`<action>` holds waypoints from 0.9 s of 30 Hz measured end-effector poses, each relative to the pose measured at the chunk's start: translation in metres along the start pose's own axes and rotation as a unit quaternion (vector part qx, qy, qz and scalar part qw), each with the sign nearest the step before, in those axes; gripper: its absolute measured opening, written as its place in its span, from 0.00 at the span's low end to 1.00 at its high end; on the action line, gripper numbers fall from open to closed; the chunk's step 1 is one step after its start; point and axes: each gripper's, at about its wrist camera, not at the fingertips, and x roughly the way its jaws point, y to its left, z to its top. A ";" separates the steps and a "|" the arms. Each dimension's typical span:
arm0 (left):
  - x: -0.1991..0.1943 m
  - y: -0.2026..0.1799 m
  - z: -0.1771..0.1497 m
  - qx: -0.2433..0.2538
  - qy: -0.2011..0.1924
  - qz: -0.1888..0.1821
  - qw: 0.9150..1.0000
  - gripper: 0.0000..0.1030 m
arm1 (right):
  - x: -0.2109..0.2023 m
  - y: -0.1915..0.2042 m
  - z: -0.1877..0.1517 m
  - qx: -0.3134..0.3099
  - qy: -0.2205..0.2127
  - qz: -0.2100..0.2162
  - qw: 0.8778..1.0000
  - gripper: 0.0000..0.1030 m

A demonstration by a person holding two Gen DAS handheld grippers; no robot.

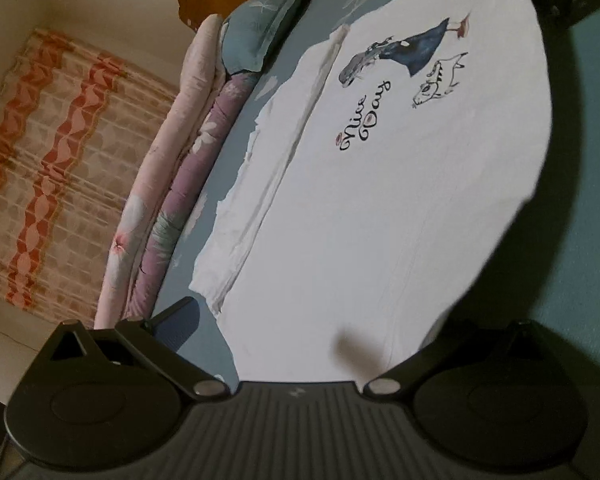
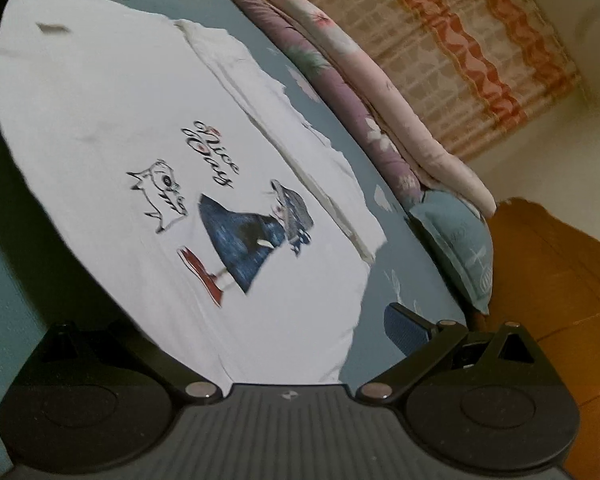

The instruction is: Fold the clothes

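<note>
Ahead of both claws lay the white T-shirt (image 1: 400, 208), print side up on the blue bedsheet (image 1: 236, 136), its far side already folded inward. The left gripper (image 1: 300, 320) and right gripper (image 2: 288, 320) stood with fingers wide apart at opposite ends of the near edge, holding nothing, probably placed to lift that edge together.

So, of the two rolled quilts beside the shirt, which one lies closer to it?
The purple quilt lies closer, directly along the blue sheet beside the white shirt. The pink quilt lies behind it, toward the curtain.
</note>
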 end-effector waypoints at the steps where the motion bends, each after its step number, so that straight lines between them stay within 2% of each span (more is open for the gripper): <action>1: -0.001 -0.002 0.002 0.004 -0.002 0.006 1.000 1.00 | -0.001 0.003 0.000 -0.003 -0.002 -0.008 1.000 1.00; 5: -0.002 -0.003 0.006 0.009 -0.007 0.028 1.000 1.00 | -0.003 0.016 0.005 -0.034 -0.027 -0.064 0.997 1.00; 13: 0.000 0.013 0.011 -0.015 -0.012 0.069 0.997 1.00 | 0.007 -0.001 0.017 -0.013 -0.034 -0.107 0.994 1.00; 17: 0.005 0.022 0.015 -0.024 -0.010 0.075 0.997 1.00 | 0.014 -0.003 0.022 -0.019 -0.033 -0.123 0.992 1.00; 27: 0.033 0.056 0.025 -0.022 -0.016 0.073 0.997 1.00 | 0.042 -0.028 0.042 -0.034 -0.040 -0.128 0.990 1.00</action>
